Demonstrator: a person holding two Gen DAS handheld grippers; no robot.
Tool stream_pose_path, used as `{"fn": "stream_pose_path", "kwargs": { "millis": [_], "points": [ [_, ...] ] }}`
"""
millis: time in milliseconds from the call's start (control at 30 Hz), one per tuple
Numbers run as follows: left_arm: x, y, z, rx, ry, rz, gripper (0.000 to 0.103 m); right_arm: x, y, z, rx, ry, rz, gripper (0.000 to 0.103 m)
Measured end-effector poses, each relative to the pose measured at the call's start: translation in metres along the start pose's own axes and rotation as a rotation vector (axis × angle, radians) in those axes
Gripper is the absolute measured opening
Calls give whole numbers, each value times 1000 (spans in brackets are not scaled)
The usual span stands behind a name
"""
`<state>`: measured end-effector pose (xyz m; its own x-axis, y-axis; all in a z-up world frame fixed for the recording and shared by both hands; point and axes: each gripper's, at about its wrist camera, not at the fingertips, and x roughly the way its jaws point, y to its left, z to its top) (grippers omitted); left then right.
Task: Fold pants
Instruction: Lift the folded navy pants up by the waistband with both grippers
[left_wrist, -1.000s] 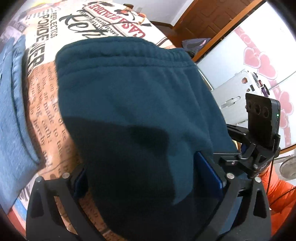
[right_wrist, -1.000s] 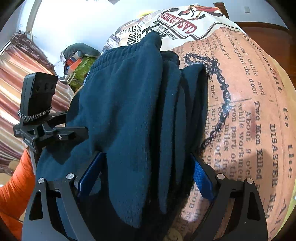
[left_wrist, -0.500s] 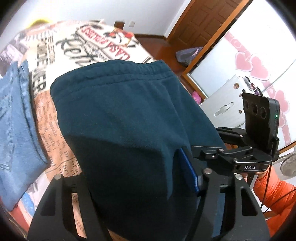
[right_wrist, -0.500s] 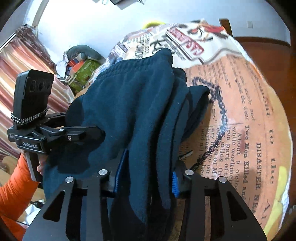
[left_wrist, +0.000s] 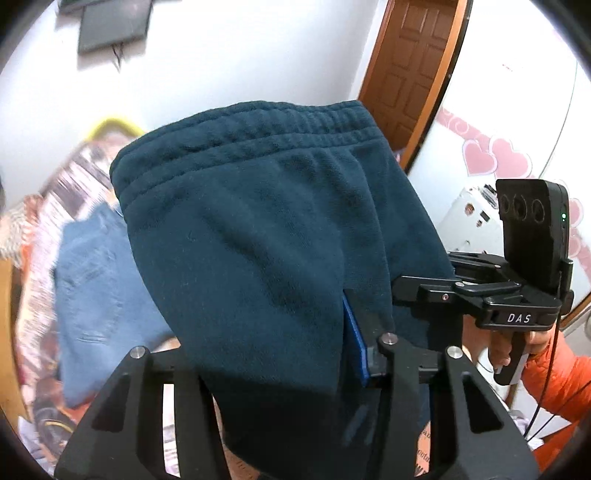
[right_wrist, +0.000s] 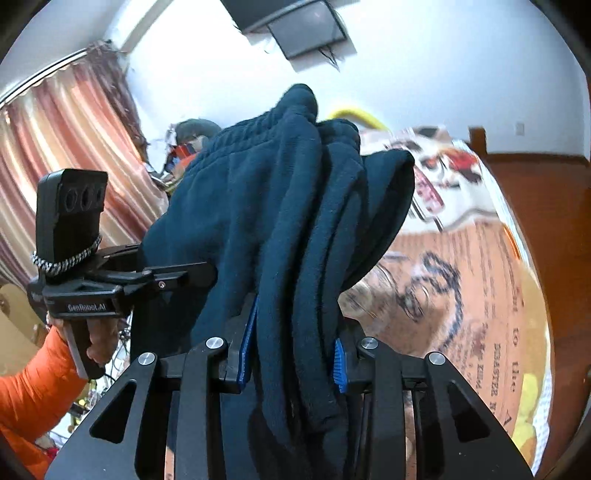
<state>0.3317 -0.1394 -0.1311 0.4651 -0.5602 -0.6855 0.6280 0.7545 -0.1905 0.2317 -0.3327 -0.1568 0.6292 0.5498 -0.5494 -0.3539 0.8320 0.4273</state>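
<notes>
The dark teal fleece pants (left_wrist: 258, 221), folded into a thick bundle, hang in the air above the bed with the elastic waistband at the top. My left gripper (left_wrist: 269, 343) is closing on the bundle's near edge; one blue pad (left_wrist: 354, 343) presses the fabric and the other is hidden under it. In the right wrist view the pants (right_wrist: 280, 206) show as several stacked folds. My right gripper (right_wrist: 291, 350) is also closing, both blue pads squeezing those folds. Each view shows the other gripper's black body beside the bundle.
Below lies the bed with its newspaper-print cover (right_wrist: 461, 295). Blue jeans (left_wrist: 92, 277) lie on it to the left. A person's orange sleeve (left_wrist: 554, 376) and hand hold the right gripper's handle. A brown door (left_wrist: 410, 74), a striped curtain (right_wrist: 55, 147) and a wall screen (right_wrist: 306, 26) surround.
Both grippers' jaws narrowed onto the pants and rose, lifting the bundle off the bed. The views tilted up, so wall and door now show behind the pants.
</notes>
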Motion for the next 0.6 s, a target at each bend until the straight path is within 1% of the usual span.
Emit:
{"fn": "stream_pose_path", "kwargs": {
  "millis": [100,200,267,400,600],
  "points": [
    [-26,3,0,7,-58,42,46,-3,20,10,-34,-29,16,30],
    [-50,13,1,0,-108,89,46,-3,44,20,-74,-55,39,30],
    [-62,22,1,-12,-127,110,46,0,55,26,-93,-69,56,30],
    [-82,49,0,-57,-162,165,46,18,76,41,-132,-82,95,30],
    [-99,91,1,-100,-208,251,46,57,99,67,-161,-83,161,30]
  ]
}}
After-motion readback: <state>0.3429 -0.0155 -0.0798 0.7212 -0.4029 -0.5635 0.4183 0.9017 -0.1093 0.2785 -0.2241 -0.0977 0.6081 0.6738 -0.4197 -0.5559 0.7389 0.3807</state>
